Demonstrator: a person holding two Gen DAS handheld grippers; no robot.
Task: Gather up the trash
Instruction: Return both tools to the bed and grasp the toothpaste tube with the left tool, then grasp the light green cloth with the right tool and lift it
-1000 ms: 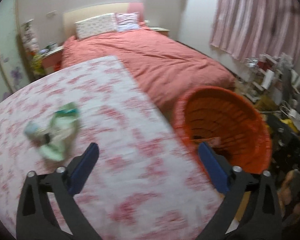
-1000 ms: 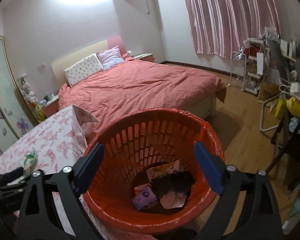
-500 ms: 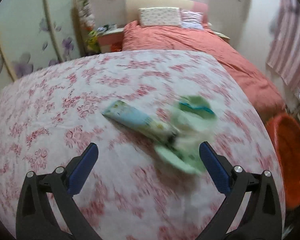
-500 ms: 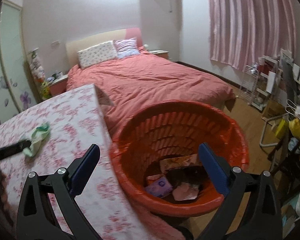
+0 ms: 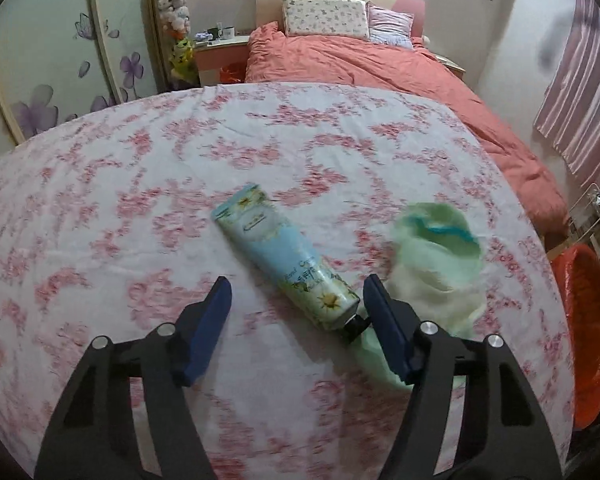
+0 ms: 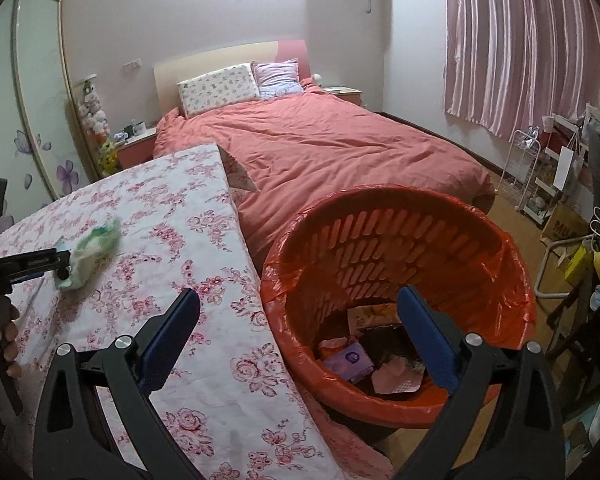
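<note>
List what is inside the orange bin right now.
The orange bin holds a purple packet, pink paper, a dark item and a yellowish wrapper. Anything beneath them is hidden.

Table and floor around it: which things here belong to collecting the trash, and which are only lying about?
For the job:
- hand cream tube, lying between the open left claw pads
- crumpled green wrapper
- orange bin, already holding trash

Just lying about:
- bed with pillows
- plush toys
- white rack
</note>
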